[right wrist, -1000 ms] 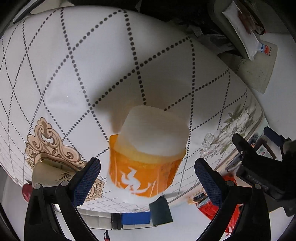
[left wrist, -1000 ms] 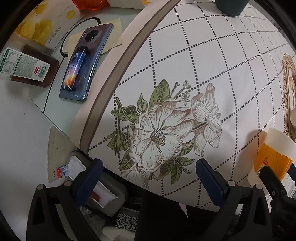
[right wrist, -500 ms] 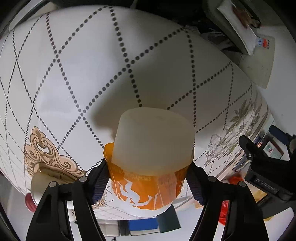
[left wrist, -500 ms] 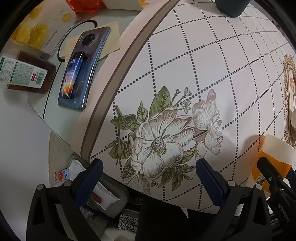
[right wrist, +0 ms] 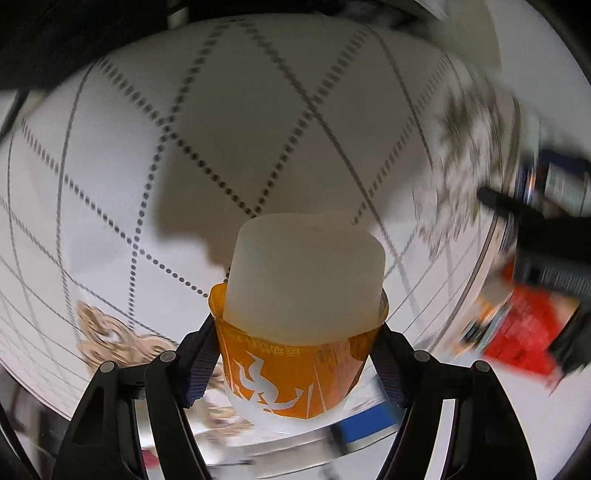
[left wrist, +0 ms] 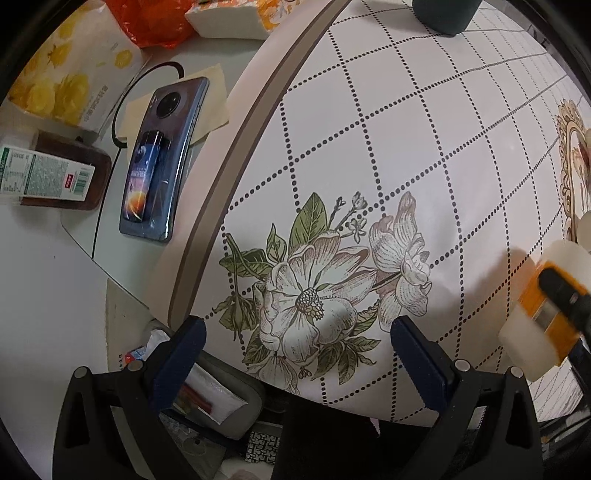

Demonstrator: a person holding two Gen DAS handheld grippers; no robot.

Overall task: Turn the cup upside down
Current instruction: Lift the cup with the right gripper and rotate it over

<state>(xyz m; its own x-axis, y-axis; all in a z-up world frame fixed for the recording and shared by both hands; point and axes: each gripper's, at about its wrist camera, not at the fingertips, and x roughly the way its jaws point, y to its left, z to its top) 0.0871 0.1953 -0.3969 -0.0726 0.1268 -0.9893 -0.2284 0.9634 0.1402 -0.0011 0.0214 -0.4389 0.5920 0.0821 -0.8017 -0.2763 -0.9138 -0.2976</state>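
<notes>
The cup (right wrist: 303, 291) is translucent white with an orange printed sleeve. My right gripper (right wrist: 297, 354) is shut on its sleeve and holds it above the tablecloth (right wrist: 221, 129), its closed base pointing away from the camera. The right wrist view is blurred by motion. In the left wrist view the cup (left wrist: 535, 317) shows at the right edge, tilted, with a black finger (left wrist: 561, 291) across its sleeve. My left gripper (left wrist: 295, 339) is open and empty over the printed flower (left wrist: 317, 291) near the cloth's edge.
Left of the round table lie a phone (left wrist: 155, 162), a brown box with a white label (left wrist: 48, 177), a yellow-flowered pack (left wrist: 59, 74) and an orange bag (left wrist: 151, 22). A dark green cup (left wrist: 443, 14) stands at the far edge. A grey tray of clutter (left wrist: 218, 402) sits below.
My right gripper closed on the cup's sleeve and lifted it off the cloth, turning it. In the left wrist view the cup now hangs tilted. My left gripper stayed open and barely moved.
</notes>
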